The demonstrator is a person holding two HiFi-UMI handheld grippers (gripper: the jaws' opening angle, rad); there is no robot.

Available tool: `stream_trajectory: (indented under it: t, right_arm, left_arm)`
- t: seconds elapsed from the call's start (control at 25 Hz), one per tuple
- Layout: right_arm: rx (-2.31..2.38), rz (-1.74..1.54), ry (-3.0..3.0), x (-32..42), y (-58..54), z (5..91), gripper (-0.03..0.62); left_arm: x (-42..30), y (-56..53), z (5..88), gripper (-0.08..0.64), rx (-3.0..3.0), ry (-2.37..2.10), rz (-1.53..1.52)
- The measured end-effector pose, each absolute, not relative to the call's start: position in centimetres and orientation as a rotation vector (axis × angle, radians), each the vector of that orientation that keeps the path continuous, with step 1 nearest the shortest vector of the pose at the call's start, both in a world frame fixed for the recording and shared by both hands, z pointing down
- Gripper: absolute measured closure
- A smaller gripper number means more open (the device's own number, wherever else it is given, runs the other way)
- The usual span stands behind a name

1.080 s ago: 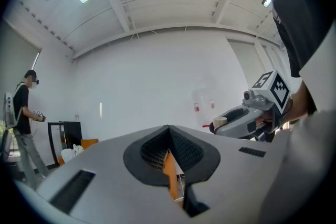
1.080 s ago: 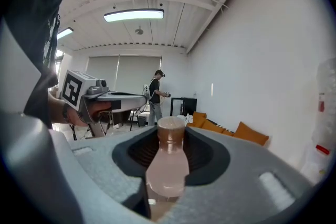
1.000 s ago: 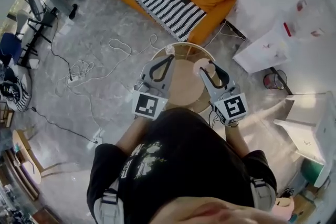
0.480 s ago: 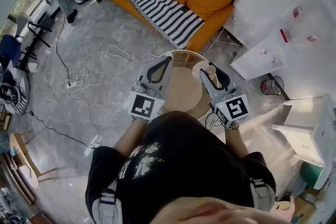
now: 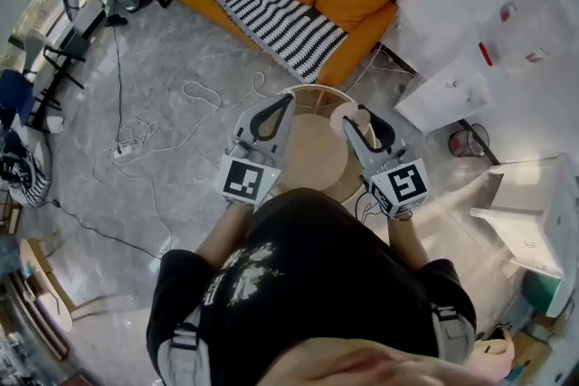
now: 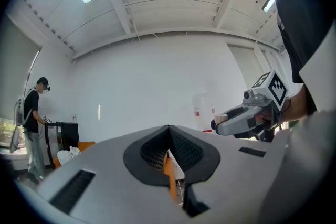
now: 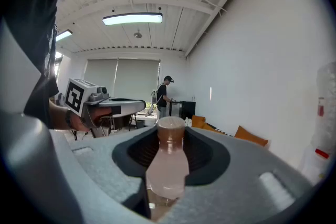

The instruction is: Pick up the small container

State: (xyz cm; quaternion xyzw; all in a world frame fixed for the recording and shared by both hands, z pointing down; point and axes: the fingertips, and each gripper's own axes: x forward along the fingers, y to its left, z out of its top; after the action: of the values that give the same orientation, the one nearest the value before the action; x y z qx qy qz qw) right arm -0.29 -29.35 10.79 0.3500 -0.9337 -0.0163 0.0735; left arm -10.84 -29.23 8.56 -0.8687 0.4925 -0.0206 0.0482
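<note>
Pale pink with a brown cap, the small container (image 5: pixel 349 115) stands between the jaws of the right gripper (image 5: pixel 360 124), by the round wooden bench (image 5: pixel 312 163). In the left gripper view, the left gripper (image 6: pixel 168 134) is closed on nothing, unneeded. The right gripper view shows pads squeezing its body, we judge for lifting.

Bright, even light from ceiling lamp (image 7: pixel 132 19); fisheye warp, dark corners.

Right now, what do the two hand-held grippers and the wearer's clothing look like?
Both the left hand-held gripper and right hand-held gripper have grey bodies, black ribbed jaw linings and a white cube with black square markers at the rear. The person wears a black short-sleeved T-shirt with a pale print, plus grey shoulder straps.
</note>
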Motion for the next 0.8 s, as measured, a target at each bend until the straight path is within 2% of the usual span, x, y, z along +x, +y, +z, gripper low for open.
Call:
stream_trajectory:
  t: [0.8]
  right_arm:
    - [1.0, -0.017, -2.838, -0.4, -29.4, 11.74, 0.456]
  left_arm:
    - [-10.09, -28.95, 9.02, 0.558, -2.63, 1.509, -0.07]
